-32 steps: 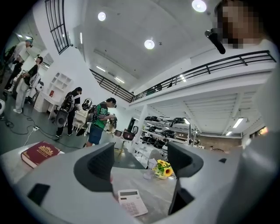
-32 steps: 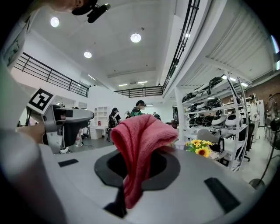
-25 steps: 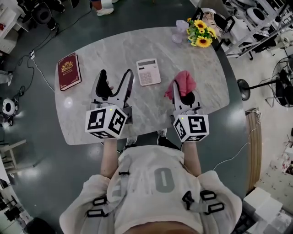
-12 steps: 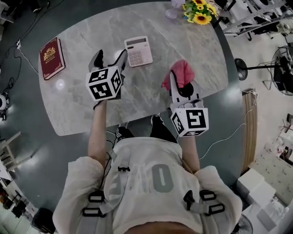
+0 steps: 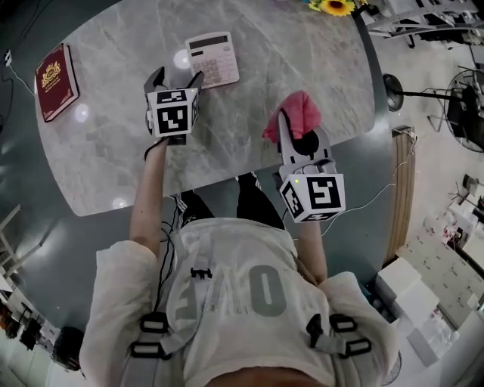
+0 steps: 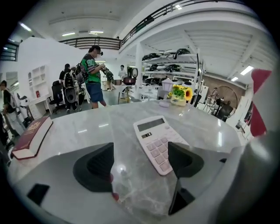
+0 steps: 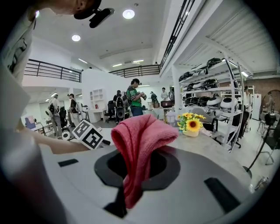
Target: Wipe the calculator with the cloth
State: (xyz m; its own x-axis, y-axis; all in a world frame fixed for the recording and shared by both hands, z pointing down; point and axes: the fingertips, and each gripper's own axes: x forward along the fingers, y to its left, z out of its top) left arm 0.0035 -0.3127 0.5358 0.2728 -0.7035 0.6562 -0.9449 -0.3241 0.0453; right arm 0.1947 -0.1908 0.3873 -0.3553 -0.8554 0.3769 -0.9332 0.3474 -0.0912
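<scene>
Polished grey marbled table, rounded corners, glare spots, with dark floor all round. Near edge: right gripper is clamped on a bunched pink terry cloth. Bare marble lies between the tools. Left gripper has its jaws wide apart with only tabletop between them. The flat white calculator lies just beyond its right jaw. Far left: red hardcover book. Far edge: sunflowers.

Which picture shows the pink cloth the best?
The right gripper view: the cloth fills the middle, pinched in the right gripper. The head view shows it small from above; the left gripper view catches only a red sliver at its right edge.
</scene>
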